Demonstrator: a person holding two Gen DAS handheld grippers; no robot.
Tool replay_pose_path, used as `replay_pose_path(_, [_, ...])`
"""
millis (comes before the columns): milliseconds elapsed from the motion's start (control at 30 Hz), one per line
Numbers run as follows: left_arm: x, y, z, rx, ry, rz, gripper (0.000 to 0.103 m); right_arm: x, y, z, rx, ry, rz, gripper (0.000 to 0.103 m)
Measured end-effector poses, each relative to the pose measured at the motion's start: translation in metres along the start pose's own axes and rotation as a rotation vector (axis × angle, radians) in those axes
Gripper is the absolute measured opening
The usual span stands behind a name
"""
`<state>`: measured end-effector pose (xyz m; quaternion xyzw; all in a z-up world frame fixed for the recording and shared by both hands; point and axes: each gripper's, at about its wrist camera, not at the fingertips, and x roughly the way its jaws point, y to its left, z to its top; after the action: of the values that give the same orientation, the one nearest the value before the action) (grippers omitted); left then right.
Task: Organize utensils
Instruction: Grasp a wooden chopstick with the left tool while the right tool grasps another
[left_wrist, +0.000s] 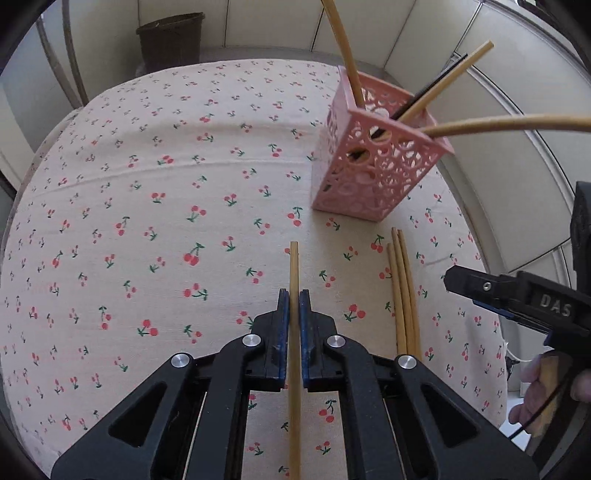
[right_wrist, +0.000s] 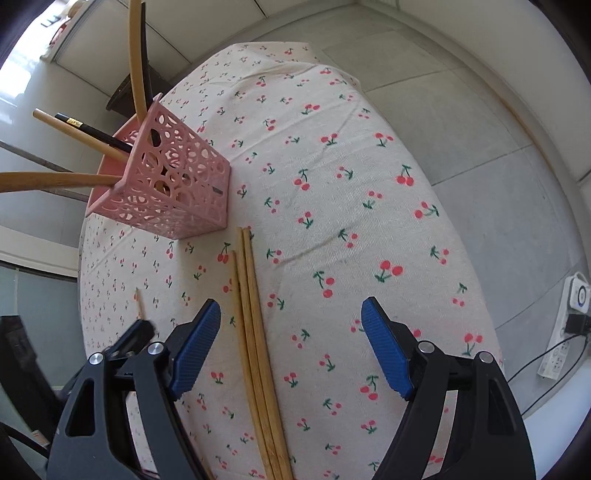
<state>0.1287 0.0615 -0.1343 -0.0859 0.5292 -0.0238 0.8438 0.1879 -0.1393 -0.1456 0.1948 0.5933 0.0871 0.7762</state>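
My left gripper (left_wrist: 294, 295) is shut on a wooden chopstick (left_wrist: 294, 266) that runs forward between its blue pads above the cherry-print tablecloth. A pink perforated holder (left_wrist: 369, 162) stands ahead to the right and holds several wooden chopsticks and a black one. Three wooden chopsticks (left_wrist: 402, 295) lie side by side on the cloth in front of the holder. My right gripper (right_wrist: 291, 314) is open above those three chopsticks (right_wrist: 255, 332). The holder (right_wrist: 173, 184) stands ahead of it to the left. The right gripper also shows at the right edge of the left wrist view (left_wrist: 517, 299).
The table (left_wrist: 147, 184) is round, with a cherry-print cloth. A dark wicker basket (left_wrist: 171, 40) stands on the floor beyond it. A power strip with plugs (right_wrist: 561, 343) lies on the tiled floor to the right. The tip of the held chopstick (right_wrist: 138, 302) shows at left.
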Motion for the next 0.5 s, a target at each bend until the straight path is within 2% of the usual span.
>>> replay_pose_path(100, [-0.013,0.008,0.005,-0.004,-0.033,0.001,0.005,0.005,0.002,0.003,0.006,-0.024,-0.013,0.073])
replay_pose_path(267, [-0.013,0.014,0.007,-0.011,-0.041,-0.008,0.005,0.018,0.006,0.007,0.003,-0.036,-0.045,0.068])
replay_pose_path(500, [-0.022,0.021,0.009,-0.018,-0.047,-0.002,0.005,0.025,0.016,0.008,-0.041,-0.079,-0.115,0.067])
